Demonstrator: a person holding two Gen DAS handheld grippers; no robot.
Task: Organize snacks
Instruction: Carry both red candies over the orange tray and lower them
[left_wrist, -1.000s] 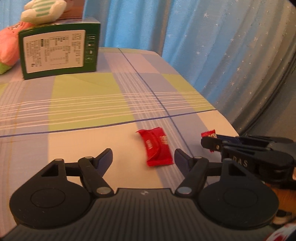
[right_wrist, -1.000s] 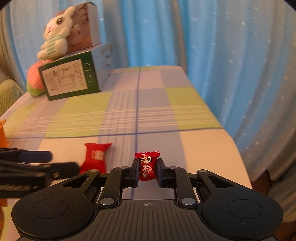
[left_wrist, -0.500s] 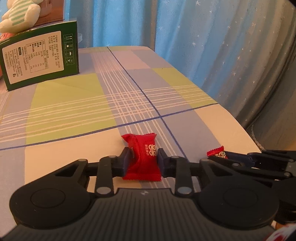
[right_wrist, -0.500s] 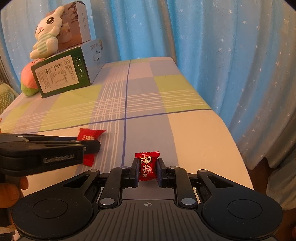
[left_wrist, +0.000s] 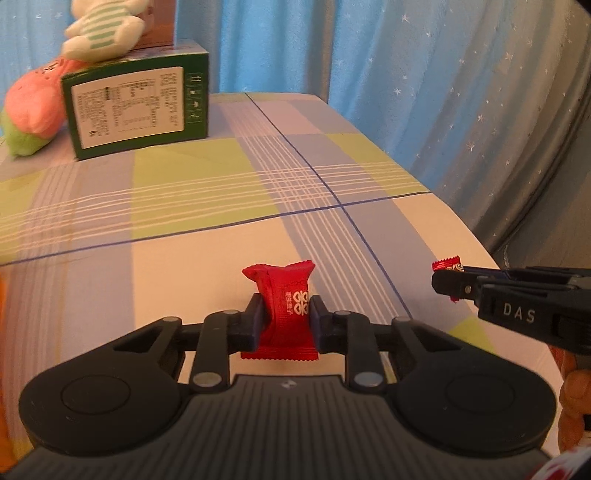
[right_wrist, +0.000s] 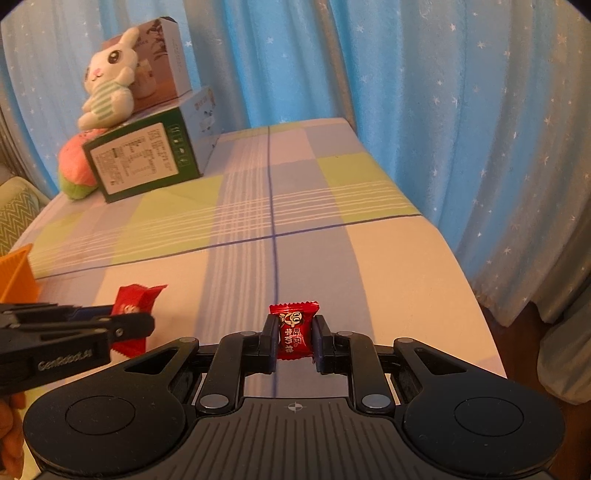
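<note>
Both your grippers are loaded. Left gripper (left_wrist: 286, 325): its fingers have just been closing and now pinch the larger red snack packet (left_wrist: 284, 306) across its middle, the packet apparently just clear of the desk (left_wrist: 184, 206). Right gripper (right_wrist: 295, 341): fingers pinching the small red candy (right_wrist: 294, 328) by its sides, held over the near part of the desk.

Risks from here:
- The packet's wrapper is slick and puffy; your pinch sits on soft film, so it could slide out on a quick swing.
- The small candy is caught only near the fingertips. A jolt could twist it free, and it hangs close to the desk's right edge, with floor beyond.
- Your two grippers are near each other; crossing toward the orange container (right_wrist: 14, 273) at far left could knock them together.

Orientation: the packet's long axis runs along the fingers, one crimped end pointing away from you, the other toward the gripper body. The small candy stands likewise, top crimp forward, label facing the camera.
</note>
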